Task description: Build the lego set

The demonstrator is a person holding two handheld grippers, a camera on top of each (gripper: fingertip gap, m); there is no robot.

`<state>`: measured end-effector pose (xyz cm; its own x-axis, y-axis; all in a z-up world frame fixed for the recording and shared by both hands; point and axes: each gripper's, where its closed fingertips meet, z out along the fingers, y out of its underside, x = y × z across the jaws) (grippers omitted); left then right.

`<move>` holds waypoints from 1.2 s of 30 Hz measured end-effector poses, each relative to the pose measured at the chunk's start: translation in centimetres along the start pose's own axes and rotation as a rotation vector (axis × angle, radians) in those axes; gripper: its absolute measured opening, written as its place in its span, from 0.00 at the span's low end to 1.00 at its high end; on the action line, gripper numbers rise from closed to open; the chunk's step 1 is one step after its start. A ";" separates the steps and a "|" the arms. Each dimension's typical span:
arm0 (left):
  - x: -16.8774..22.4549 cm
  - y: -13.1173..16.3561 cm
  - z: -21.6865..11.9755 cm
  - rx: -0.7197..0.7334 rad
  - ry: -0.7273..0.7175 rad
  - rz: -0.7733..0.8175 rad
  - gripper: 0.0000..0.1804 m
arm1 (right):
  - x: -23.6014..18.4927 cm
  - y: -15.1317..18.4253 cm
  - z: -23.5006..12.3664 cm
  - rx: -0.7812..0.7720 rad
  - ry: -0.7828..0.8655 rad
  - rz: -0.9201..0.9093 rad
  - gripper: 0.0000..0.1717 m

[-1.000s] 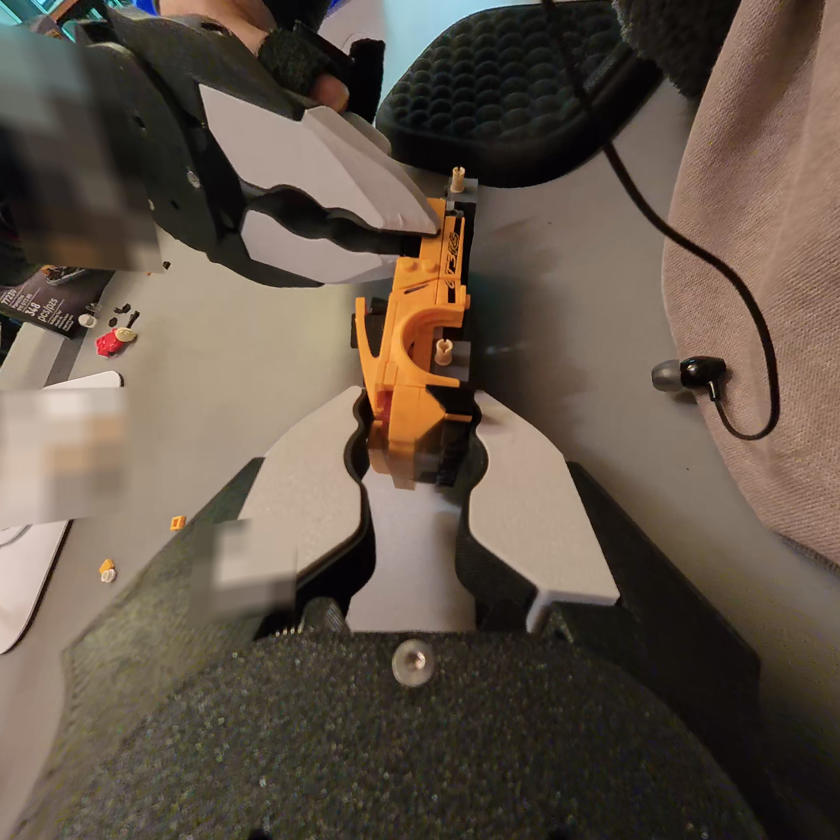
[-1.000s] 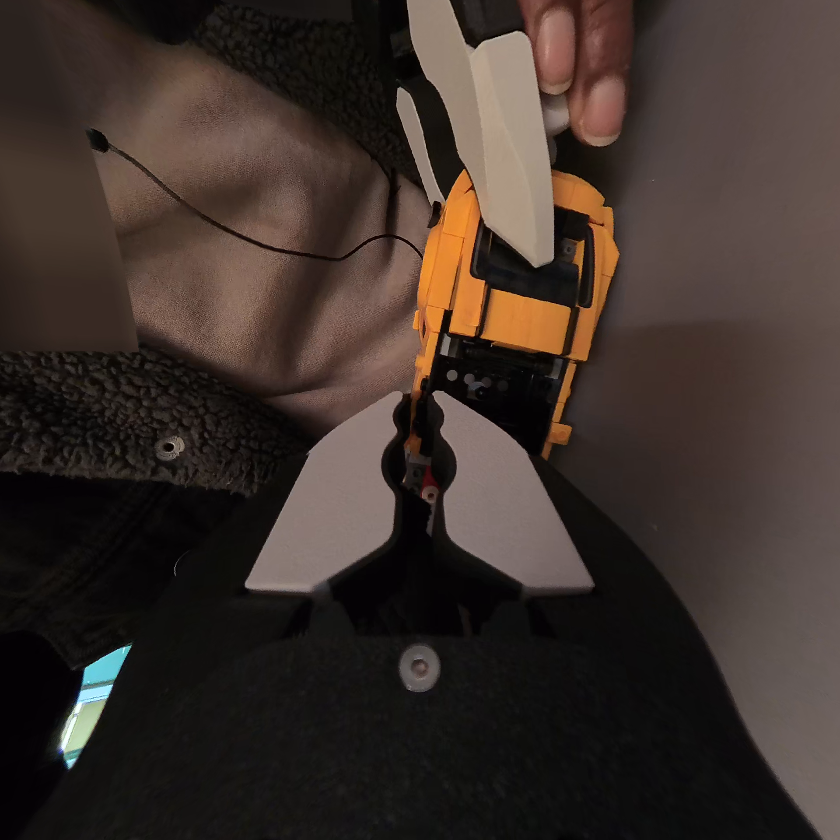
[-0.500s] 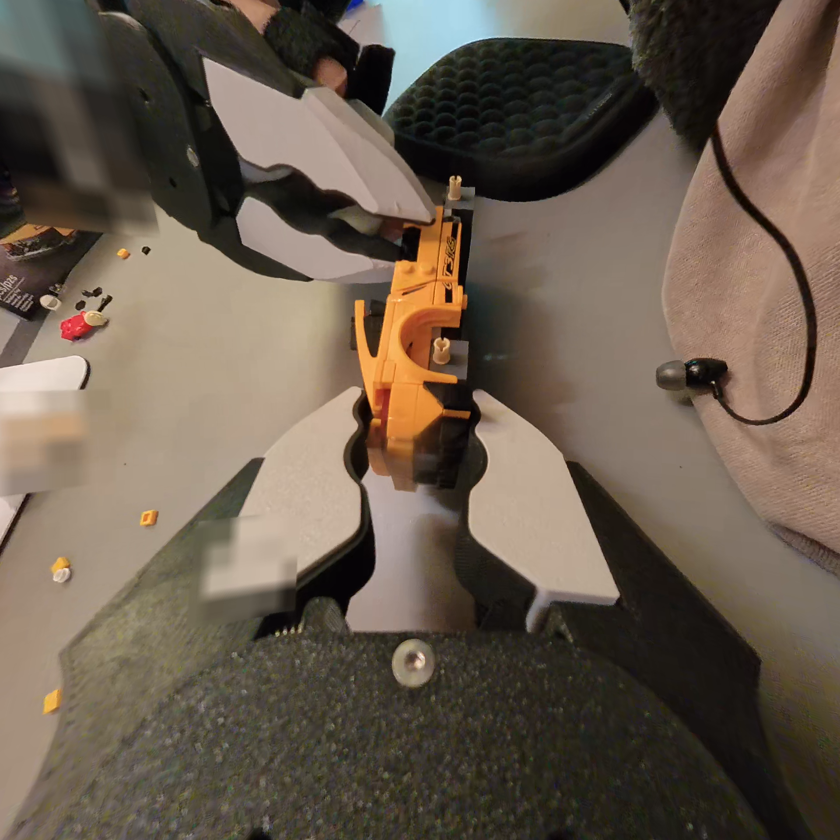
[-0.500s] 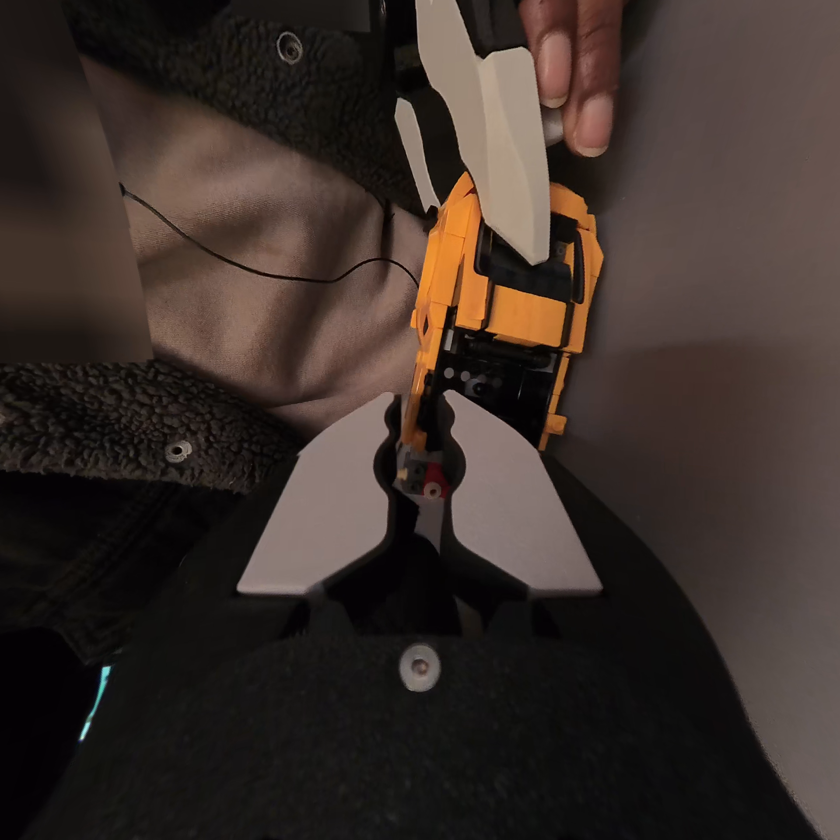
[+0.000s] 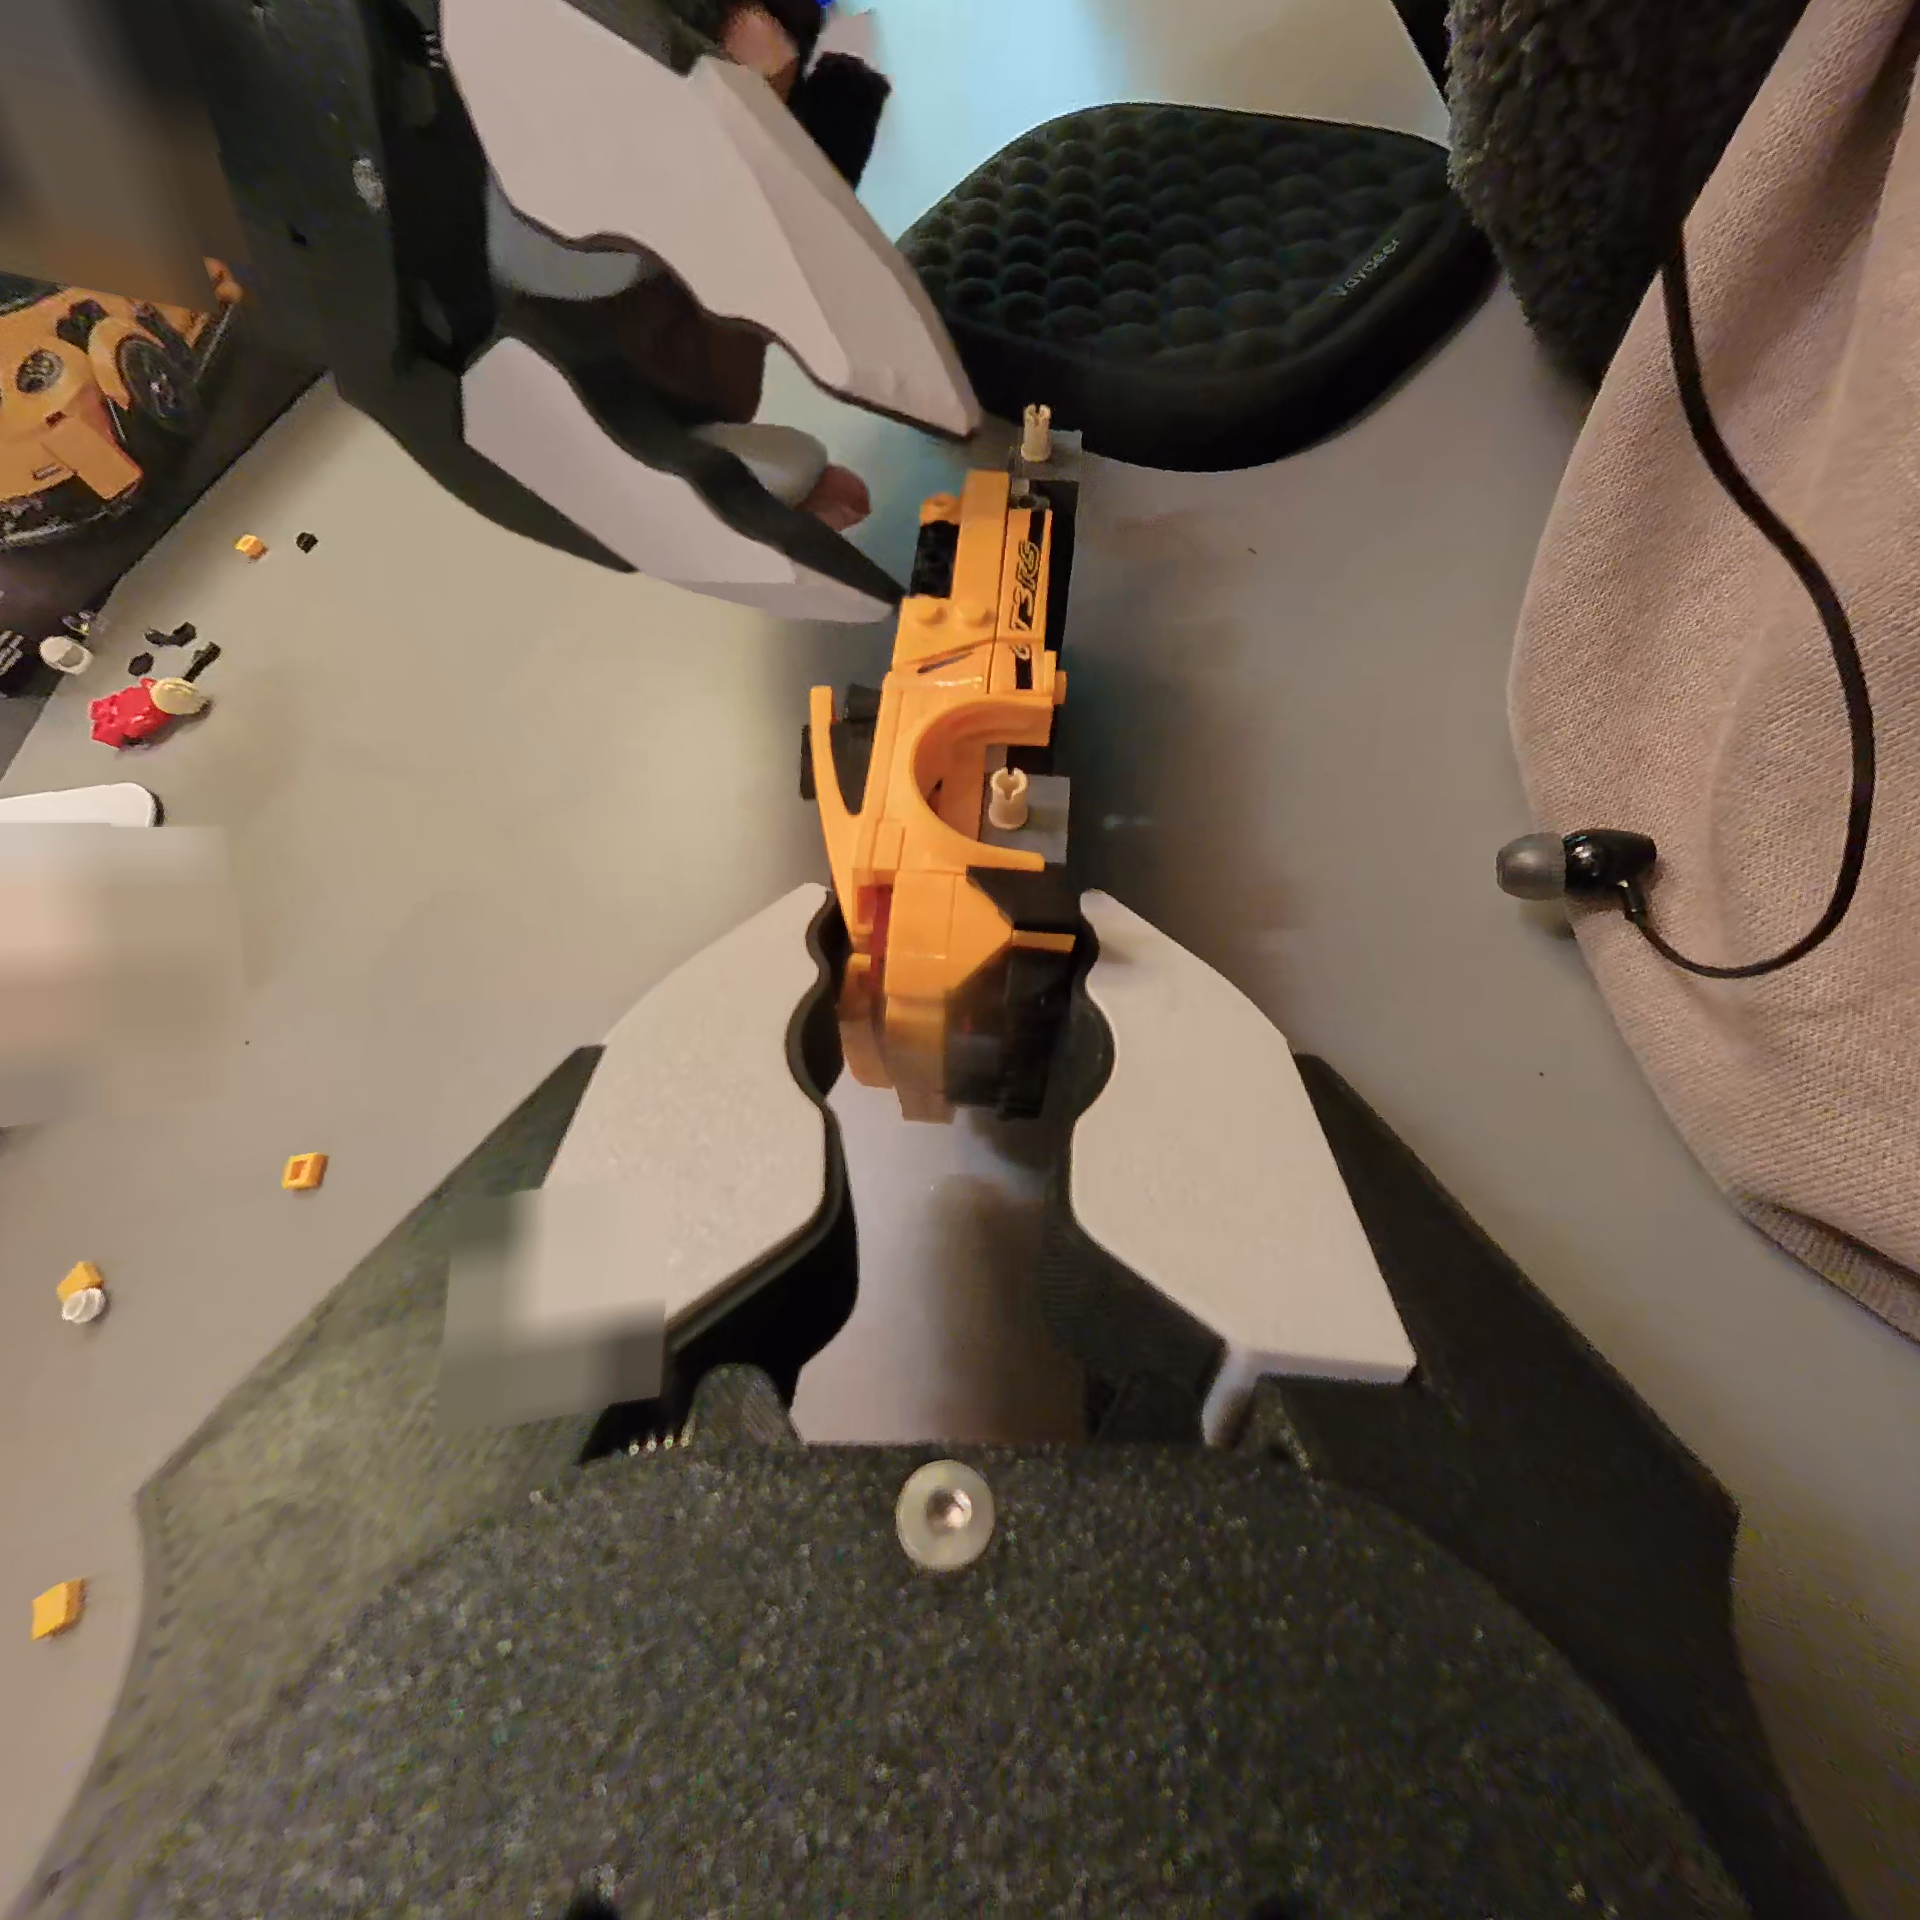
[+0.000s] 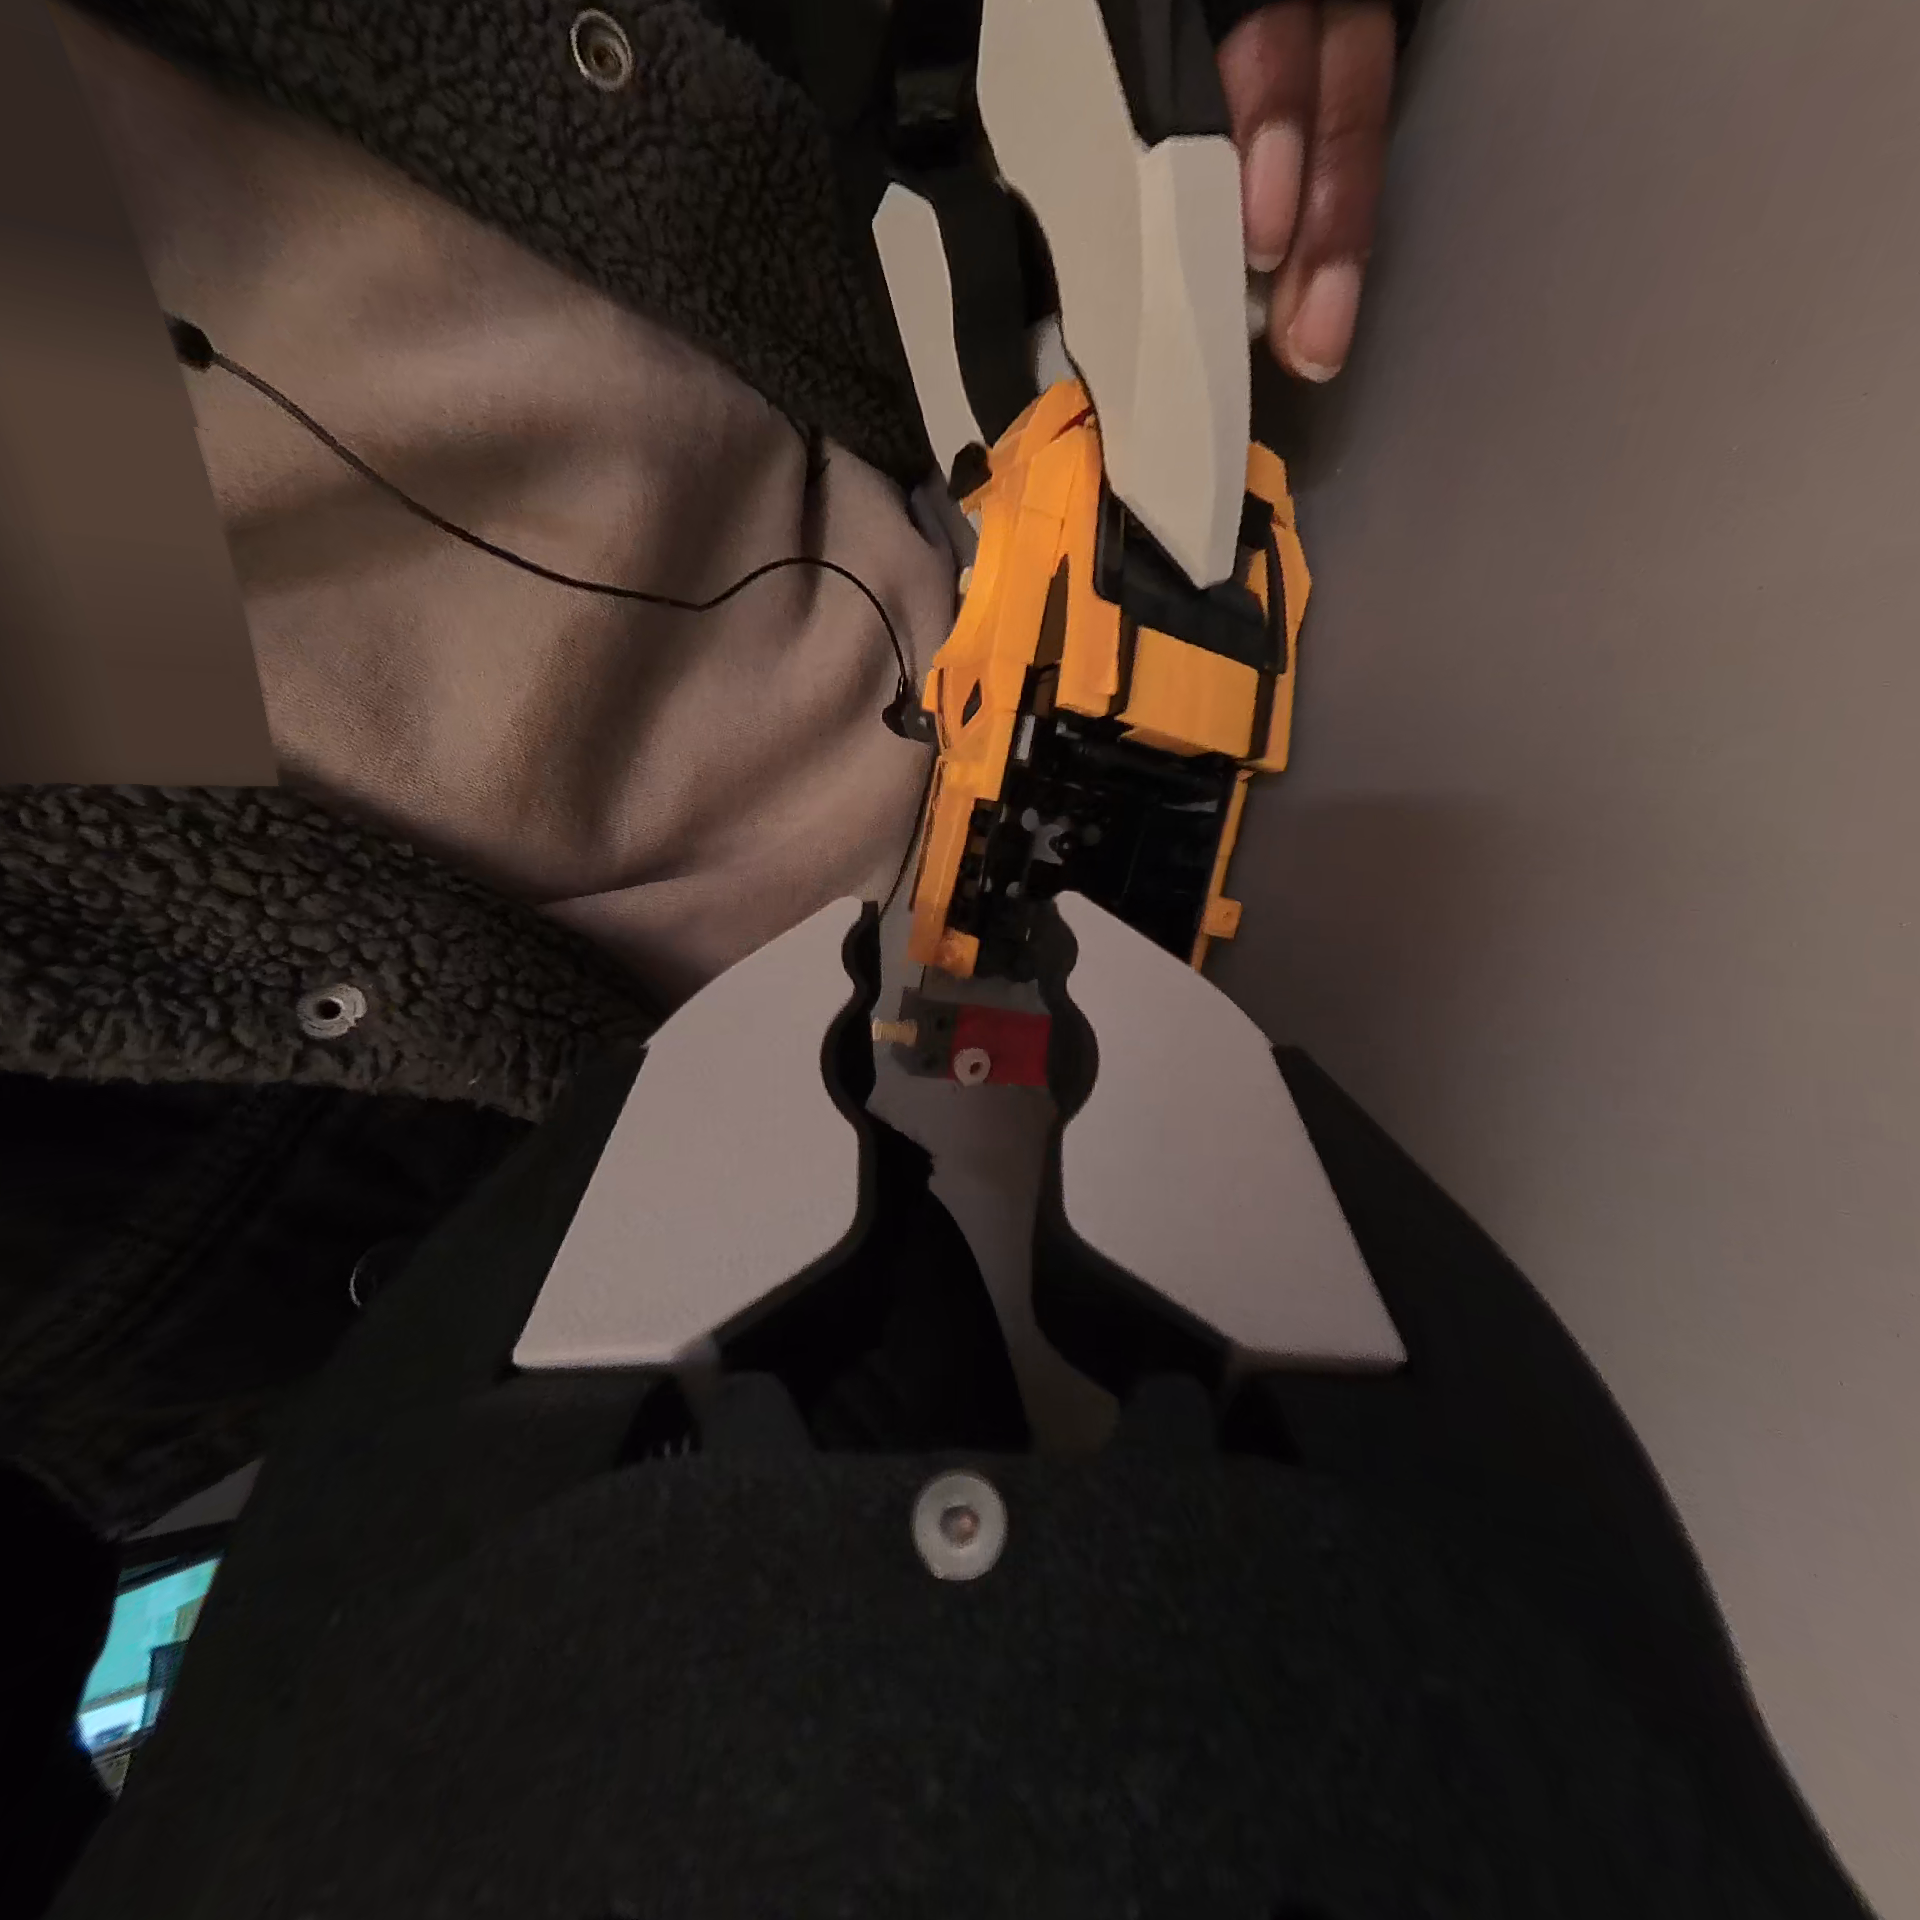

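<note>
Orange brick-built car (image 5: 966,831) held on its side above the grey counter (image 5: 520,831), one end pinched between the pads of the left hand-held gripper (image 5: 951,935). At the far end, right hand-held gripper (image 6: 961,935) spread, a gap beside the car's grey-and-red end. Black earbud (image 5: 1569,862) on its cord to the right; loose small bricks (image 5: 135,707) scattered left; black textured case (image 5: 1164,281) beyond.

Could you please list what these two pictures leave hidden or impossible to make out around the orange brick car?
- Left wrist view: the orange brick car's far side is turned away.
- Right wrist view: the car's rear hides behind the left tool; the scene is dim.
- Left wrist view: mosaic patches cover things at left; the box is cropped.
</note>
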<state>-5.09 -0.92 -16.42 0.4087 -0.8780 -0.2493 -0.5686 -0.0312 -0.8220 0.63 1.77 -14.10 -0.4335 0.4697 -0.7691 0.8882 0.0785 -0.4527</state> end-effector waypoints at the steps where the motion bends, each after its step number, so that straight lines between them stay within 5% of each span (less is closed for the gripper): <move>1: 0.0 0.0 0.0 -0.001 0.001 -0.007 0.22 | 0.0 0.2 0.2 -0.003 0.009 -0.004 0.17; 24: -0.1 0.2 0.2 0.006 0.034 -0.060 0.22 | 0.9 0.4 0.7 0.077 -0.115 0.037 0.18; 31: -0.2 0.1 0.3 0.008 0.007 -0.017 0.22 | -0.4 -1.0 -0.8 0.174 -0.052 -0.045 0.17; 36: -0.4 0.0 0.4 -0.010 -0.075 0.132 0.22 | -0.4 0.3 -1.3 0.191 0.236 -0.151 0.18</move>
<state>-5.04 -0.35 -16.54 0.3816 -0.8366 -0.3931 -0.6282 0.0773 -0.7742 1.28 2.74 -13.41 -0.4913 0.6574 -0.5714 0.7625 0.0075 -0.6469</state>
